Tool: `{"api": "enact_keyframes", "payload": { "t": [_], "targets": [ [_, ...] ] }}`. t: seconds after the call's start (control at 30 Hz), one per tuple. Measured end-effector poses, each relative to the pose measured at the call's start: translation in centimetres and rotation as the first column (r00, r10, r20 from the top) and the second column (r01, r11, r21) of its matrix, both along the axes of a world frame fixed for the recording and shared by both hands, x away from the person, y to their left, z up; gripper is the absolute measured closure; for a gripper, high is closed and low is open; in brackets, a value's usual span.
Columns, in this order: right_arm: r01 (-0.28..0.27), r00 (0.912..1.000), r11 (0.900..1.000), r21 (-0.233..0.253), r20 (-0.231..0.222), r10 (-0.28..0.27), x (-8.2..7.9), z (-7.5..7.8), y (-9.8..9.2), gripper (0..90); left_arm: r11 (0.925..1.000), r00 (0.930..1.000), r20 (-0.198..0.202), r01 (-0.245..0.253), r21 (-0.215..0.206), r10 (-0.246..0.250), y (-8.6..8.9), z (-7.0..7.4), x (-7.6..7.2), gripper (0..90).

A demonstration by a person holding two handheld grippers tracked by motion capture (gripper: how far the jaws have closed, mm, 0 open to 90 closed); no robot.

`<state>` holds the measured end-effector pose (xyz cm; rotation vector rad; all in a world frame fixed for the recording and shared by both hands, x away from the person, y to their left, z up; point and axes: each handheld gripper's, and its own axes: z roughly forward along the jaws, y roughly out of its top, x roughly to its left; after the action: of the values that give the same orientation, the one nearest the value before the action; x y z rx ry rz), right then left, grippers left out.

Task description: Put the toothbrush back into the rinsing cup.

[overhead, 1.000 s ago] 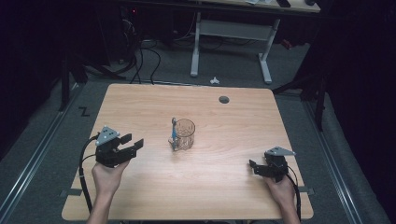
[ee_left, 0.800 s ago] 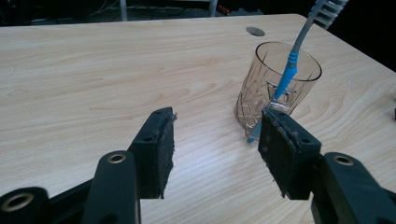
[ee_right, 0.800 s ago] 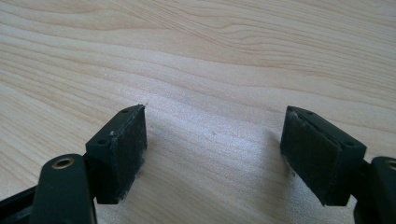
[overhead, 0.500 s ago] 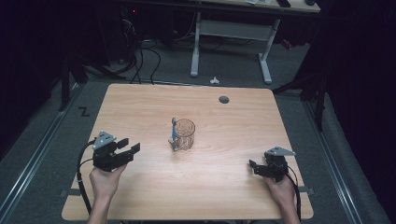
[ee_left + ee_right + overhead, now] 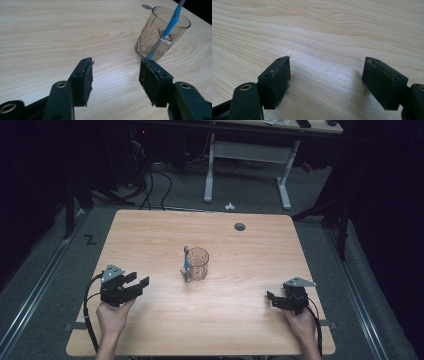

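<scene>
At the lower left of the high view the left gripper [image 5: 141, 282] sits with its jaws spread wide and nothing between them (the pads [image 5: 86, 82] frame bare wood). At the centre of the frame the glass [image 5: 197, 263] stands upright on the table [image 5: 150, 230], a blue-handled toothbrush [image 5: 186, 262] leaning in it. At the lower right the right gripper [image 5: 270, 297] rests low, jaws wide apart and empty.

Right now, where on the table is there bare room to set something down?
Bare wood all around the glass with its toothbrush: the far half up to the grommet, and the near strip between left gripper and right gripper. Nowhere crowded.
</scene>
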<state>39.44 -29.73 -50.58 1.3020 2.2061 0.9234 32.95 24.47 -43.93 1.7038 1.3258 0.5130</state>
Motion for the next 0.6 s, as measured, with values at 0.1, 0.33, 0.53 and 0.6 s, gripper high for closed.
{"api": "enact_keyframes", "payload": {
  "t": [0.1,0.33,0.53,0.6],
  "targets": [
    [0.0,1.0,1.0,0.0,0.0,0.0,0.0,0.0,0.0,22.9,1.0,1.0,-0.003,-0.006,-0.002,0.006,0.0,-0.4,0.0,44.6],
    [0.0,1.0,1.0,0.0,0.0,0.0,0.0,0.0,0.0,22.8,0.9999,0.9996,-0.026,-0.014,0.003,0.014,0.0,-1.3,0.2,44.7],
    [0.0,1.0,1.0,0.0,0.0,0.0,0.0,0.0,0.0,22.8,0.9997,0.999,-0.038,-0.023,0.009,0.024,0.0,-1.9,0.4,44.7],
    [0.0,1.0,1.0,0.0,0.0,0.0,0.0,0.0,0.0,22.8,0.9996,0.9987,-0.043,-0.025,0.009,0.026,-0.1,-2.2,0.5,44.6]
  ]
}}
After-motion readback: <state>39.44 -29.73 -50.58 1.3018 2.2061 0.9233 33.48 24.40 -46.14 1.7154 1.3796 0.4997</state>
